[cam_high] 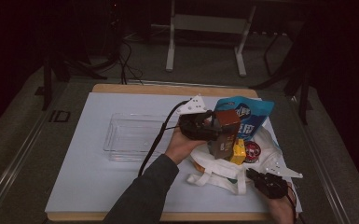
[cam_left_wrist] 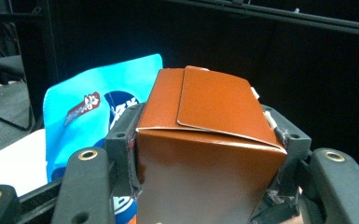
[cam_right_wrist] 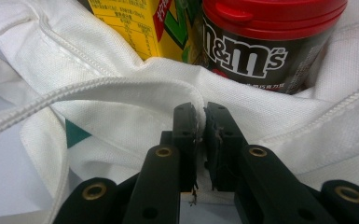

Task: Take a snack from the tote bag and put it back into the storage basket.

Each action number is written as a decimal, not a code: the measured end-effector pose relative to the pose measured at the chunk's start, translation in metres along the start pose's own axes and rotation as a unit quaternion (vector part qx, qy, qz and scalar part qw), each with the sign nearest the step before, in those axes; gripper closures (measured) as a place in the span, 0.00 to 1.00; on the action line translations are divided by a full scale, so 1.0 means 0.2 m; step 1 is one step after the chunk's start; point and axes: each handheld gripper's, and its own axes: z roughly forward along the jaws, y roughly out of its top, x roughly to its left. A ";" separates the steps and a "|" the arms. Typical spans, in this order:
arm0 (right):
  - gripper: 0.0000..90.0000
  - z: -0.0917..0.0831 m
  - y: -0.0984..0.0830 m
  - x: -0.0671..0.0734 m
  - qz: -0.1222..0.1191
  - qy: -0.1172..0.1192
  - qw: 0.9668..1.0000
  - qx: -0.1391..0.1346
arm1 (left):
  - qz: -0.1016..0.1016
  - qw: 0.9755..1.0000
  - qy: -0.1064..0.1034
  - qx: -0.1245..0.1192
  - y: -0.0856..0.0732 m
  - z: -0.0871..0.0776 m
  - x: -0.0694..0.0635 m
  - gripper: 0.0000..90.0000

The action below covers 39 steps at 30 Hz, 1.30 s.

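A brown carton (cam_high: 225, 132) (cam_left_wrist: 210, 154) hangs above the white cloth bag (cam_high: 224, 170), clamped between the black jaws of my left gripper (cam_high: 213, 127) (cam_left_wrist: 205, 154). Inside the bag stand a yellow carton (cam_high: 238, 152) (cam_right_wrist: 137, 23) and a red-lidded M&M's tub (cam_high: 251, 150) (cam_right_wrist: 261, 42). My right gripper (cam_high: 254, 175) (cam_right_wrist: 201, 123) is shut on the bag's (cam_right_wrist: 121, 107) white rim at the near right. Behind the bag lies a blue snack pouch (cam_high: 247, 114) (cam_left_wrist: 93, 112).
A clear plastic tray (cam_high: 133, 136) sits left of the bag on the white mat (cam_high: 93, 186). The left gripper's cable (cam_high: 156, 140) trails across the tray's right end. Metal stand legs (cam_high: 205, 42) rise on the floor beyond the table.
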 end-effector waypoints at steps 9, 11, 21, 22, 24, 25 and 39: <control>0.92 0.00 0.00 0.00 -0.001 0.000 1.000 0.001 | 0.003 1.000 -0.003 0.005 0.01 -0.06 -0.02 0.46; 0.92 0.00 0.00 0.00 0.000 0.000 1.000 0.001 | 0.002 1.000 -0.001 0.007 0.01 -0.08 -0.02 0.46; 0.92 0.00 0.00 0.00 0.000 -0.001 1.000 0.001 | -0.001 1.000 -0.002 0.002 0.05 -0.19 -0.02 0.46; 0.92 0.00 0.00 0.00 0.000 -0.001 1.000 0.001 | -0.002 1.000 -0.002 0.002 0.05 -0.20 -0.02 0.46; 0.92 0.00 0.00 0.00 0.000 -0.001 1.000 0.002 | -0.001 1.000 -0.002 0.002 0.05 -0.22 -0.02 0.46; 0.92 0.00 0.00 0.00 -0.001 -0.001 1.000 0.002 | -0.001 1.000 -0.003 0.001 0.06 -0.22 -0.02 0.46; 0.92 0.00 0.00 0.00 0.000 -0.001 1.000 0.000 | 0.009 1.000 0.020 0.002 0.10 -0.37 -0.01 0.46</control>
